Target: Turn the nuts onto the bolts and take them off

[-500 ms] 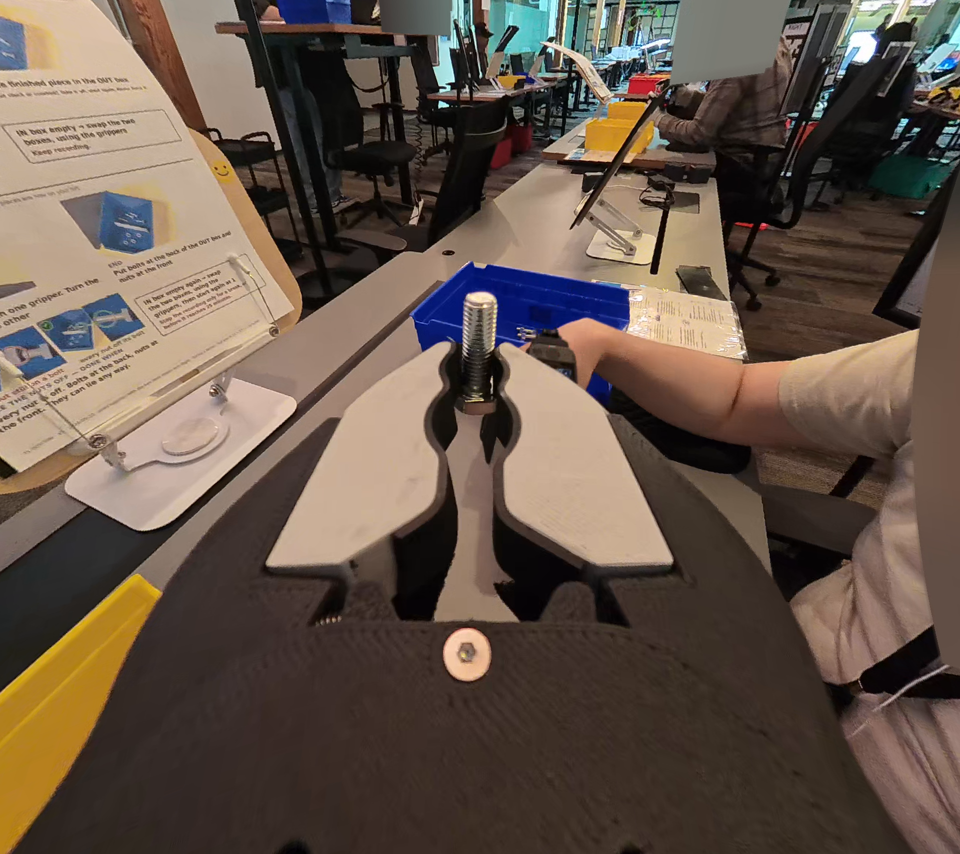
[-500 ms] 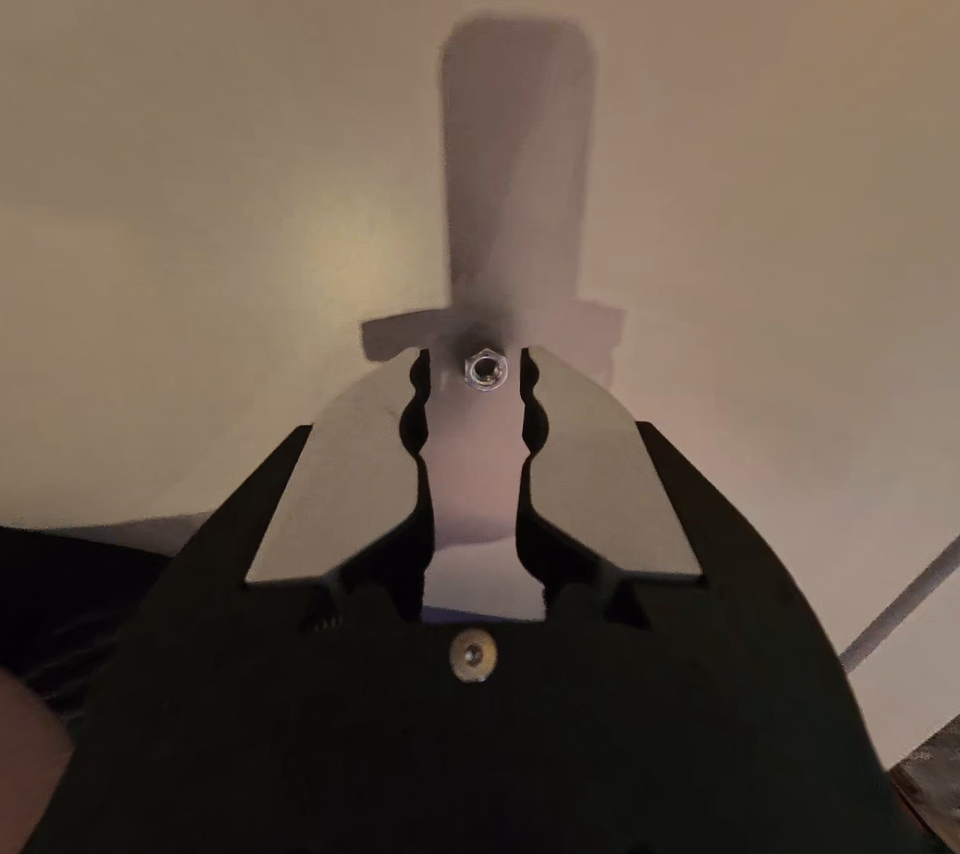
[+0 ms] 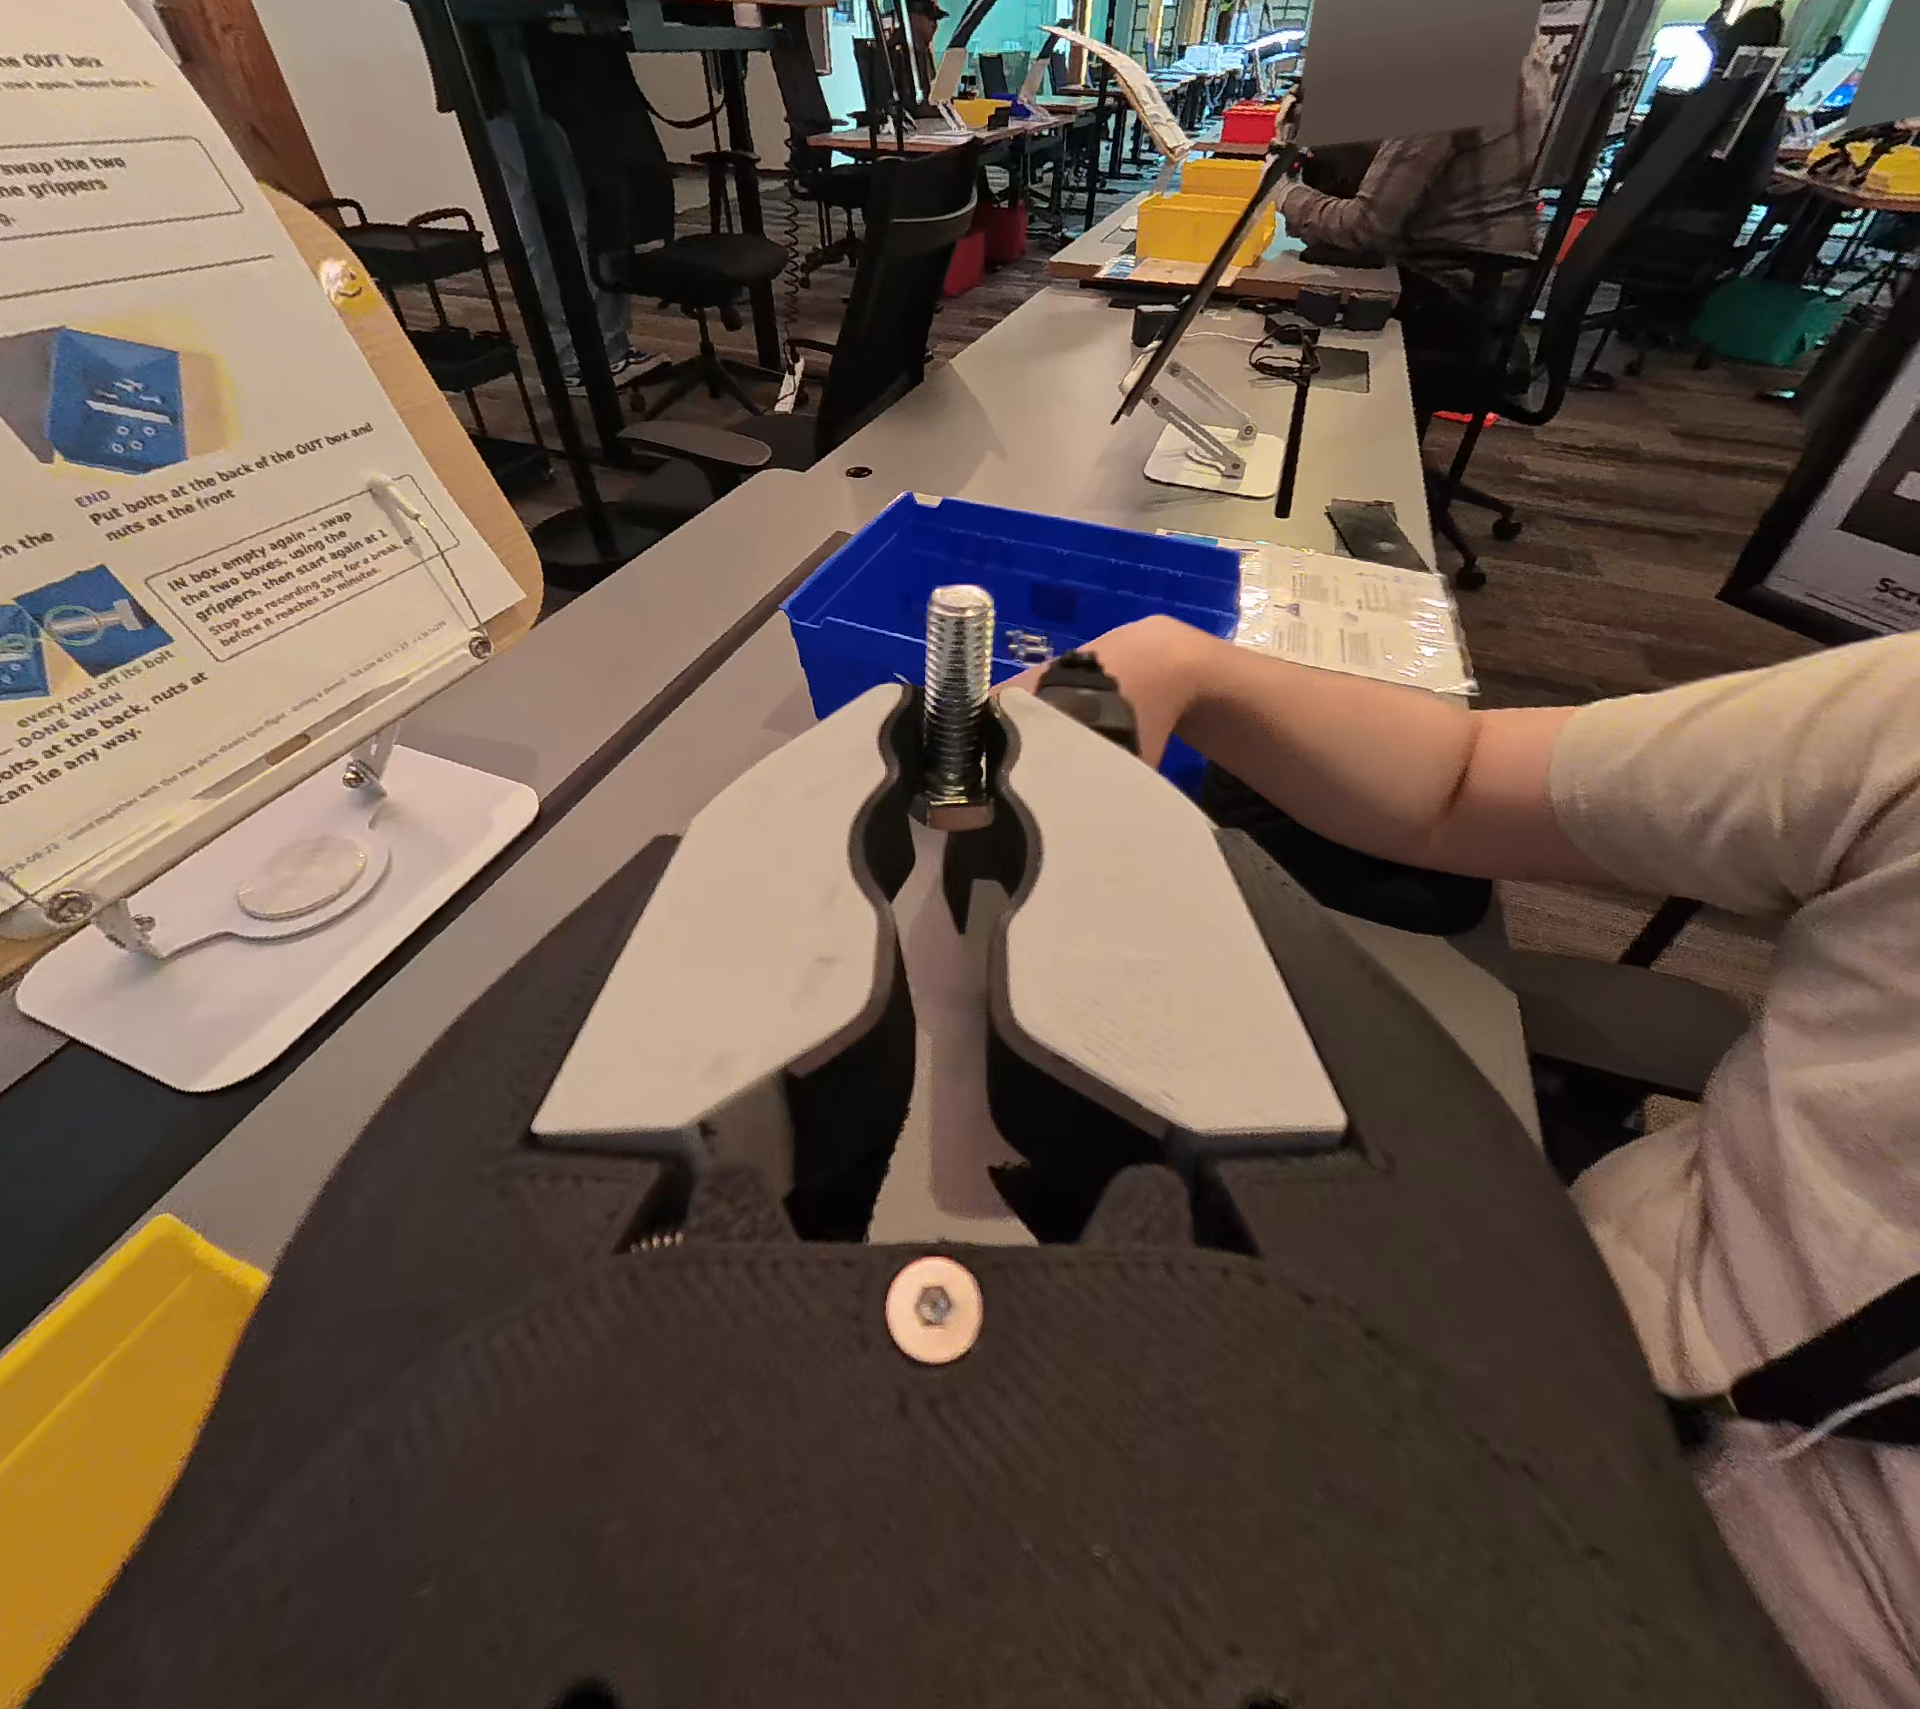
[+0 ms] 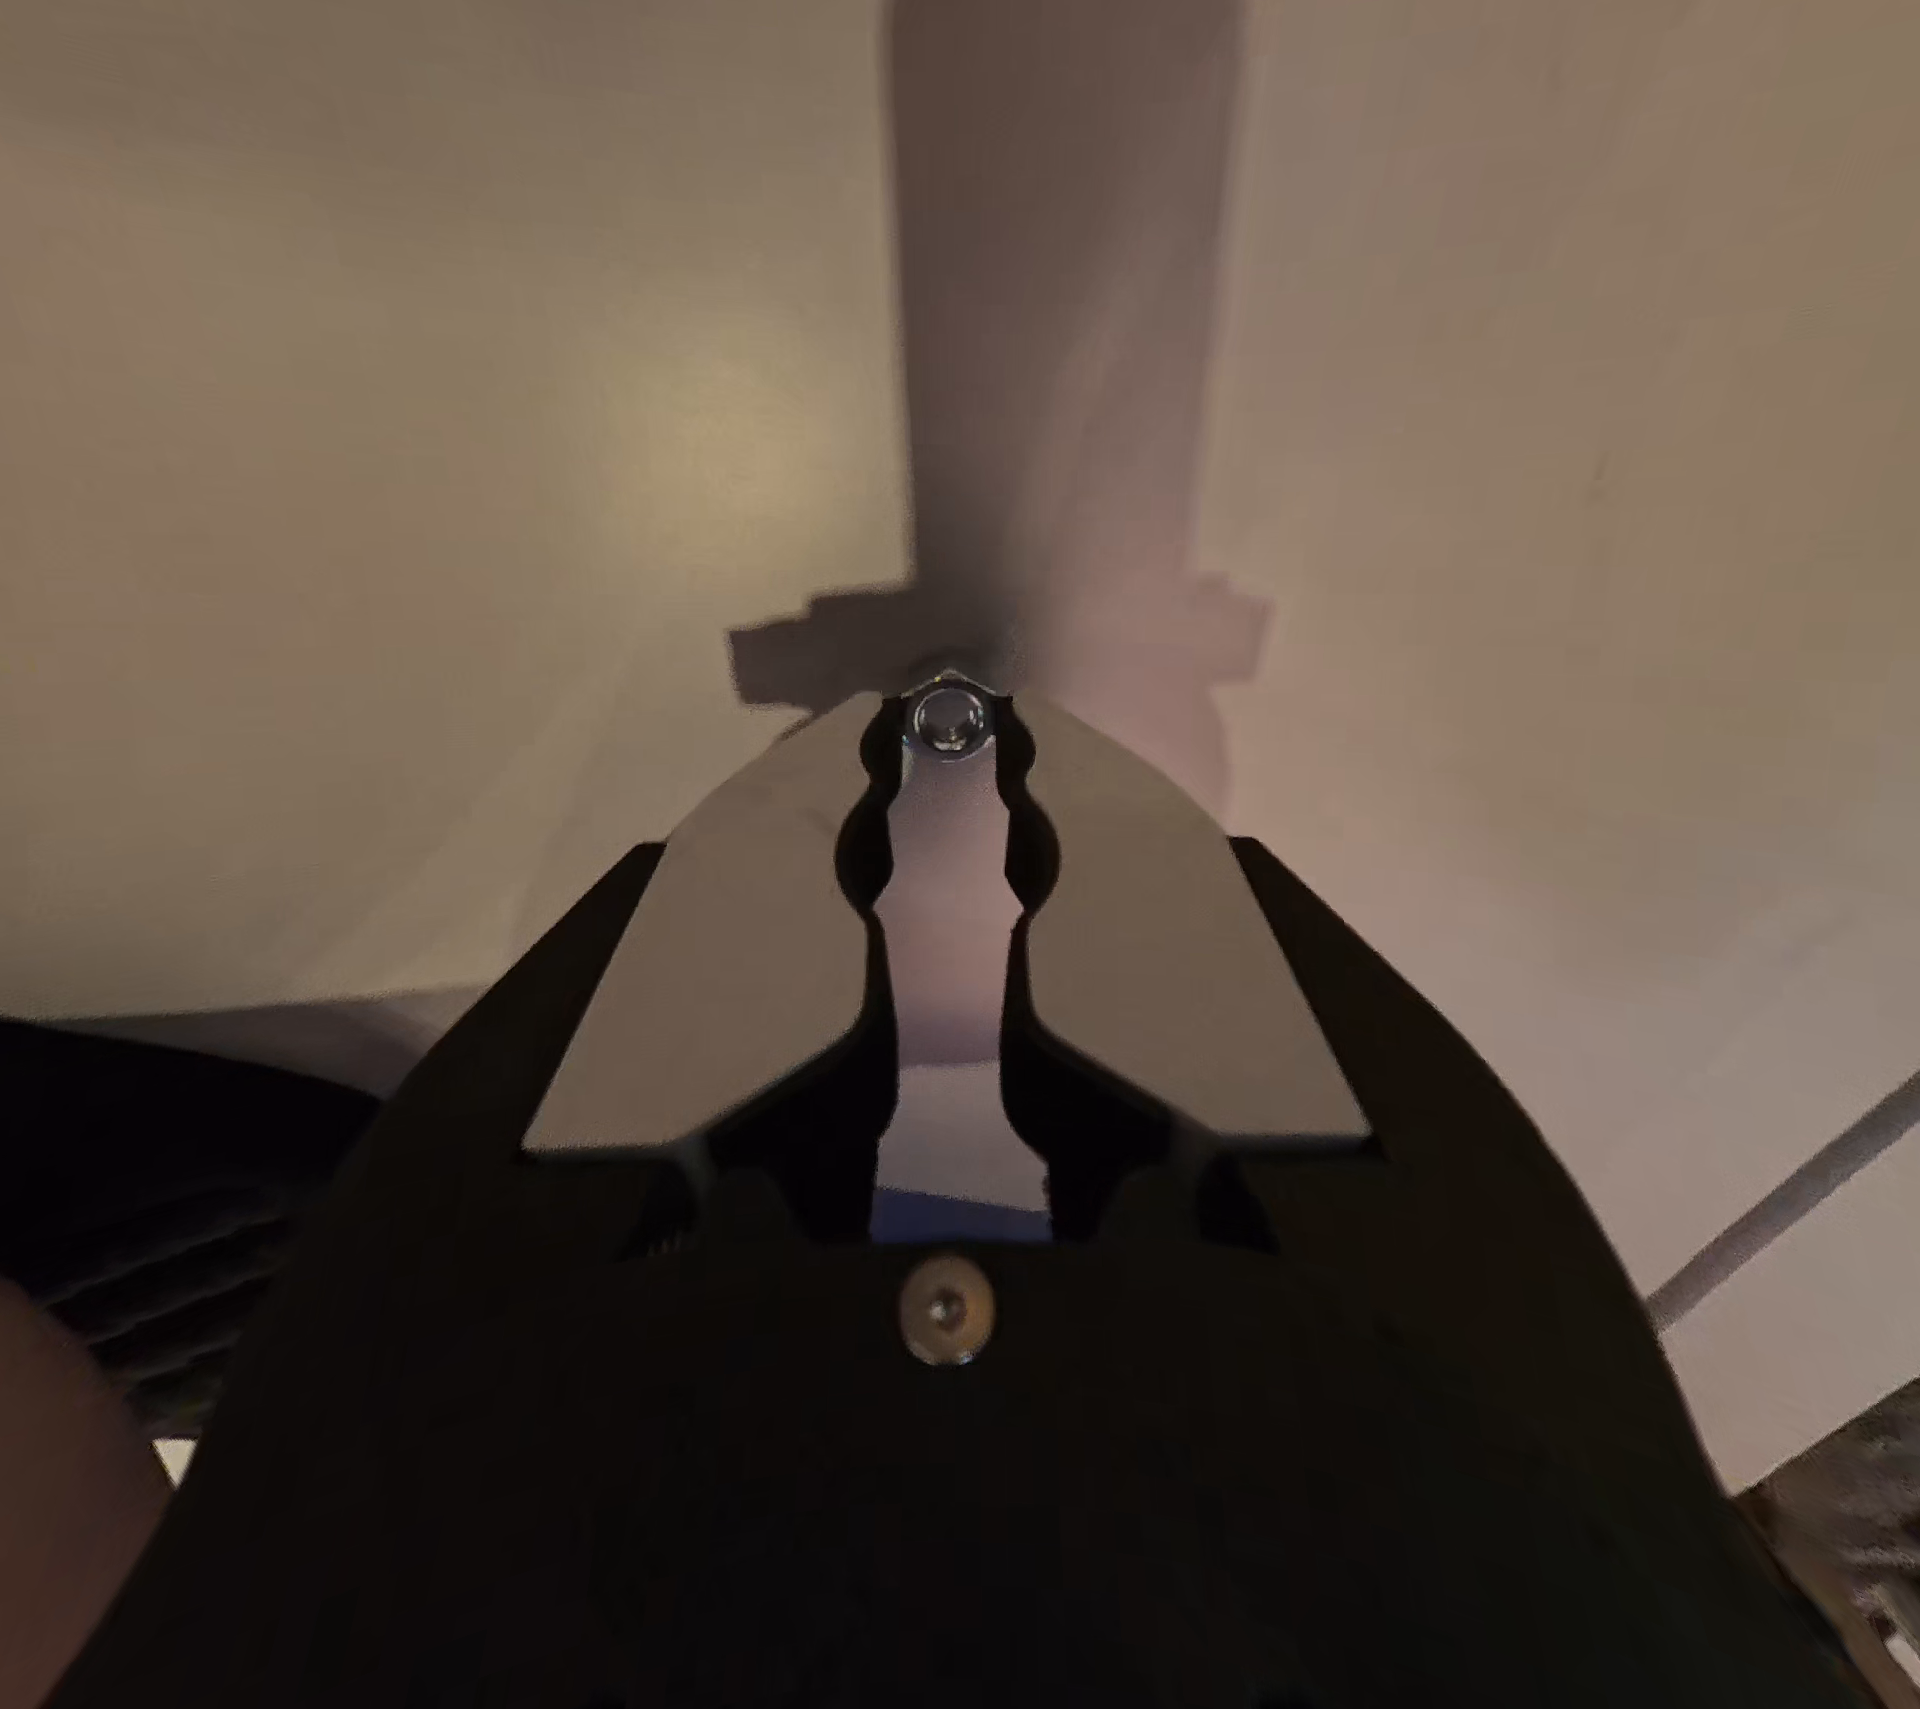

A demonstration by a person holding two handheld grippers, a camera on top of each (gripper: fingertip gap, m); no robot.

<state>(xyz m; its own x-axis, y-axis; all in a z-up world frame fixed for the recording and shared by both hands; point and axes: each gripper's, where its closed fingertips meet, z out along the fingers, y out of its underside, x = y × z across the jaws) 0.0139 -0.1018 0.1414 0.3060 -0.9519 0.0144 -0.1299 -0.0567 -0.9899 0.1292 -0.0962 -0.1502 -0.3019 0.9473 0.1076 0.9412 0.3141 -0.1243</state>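
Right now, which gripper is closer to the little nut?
The right. The right gripper has its jaws closed around the nut at their tips. The left gripper is elsewhere, holding the bolt upright near the blue bin; no nut shows on that bolt.

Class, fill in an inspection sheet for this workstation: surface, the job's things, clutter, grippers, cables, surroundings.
Surface: grey desk.
Job's things: bolt upright, thread up; nut; blue bin holding small metal parts.
Clutter: instruction sheet on stand; yellow bin; bagged paper.
Grippers: left gripper shut on bolt; right gripper shut on nut.
Cables: black cable on the far desk.
Surroundings: office desks, chairs, a seated person.
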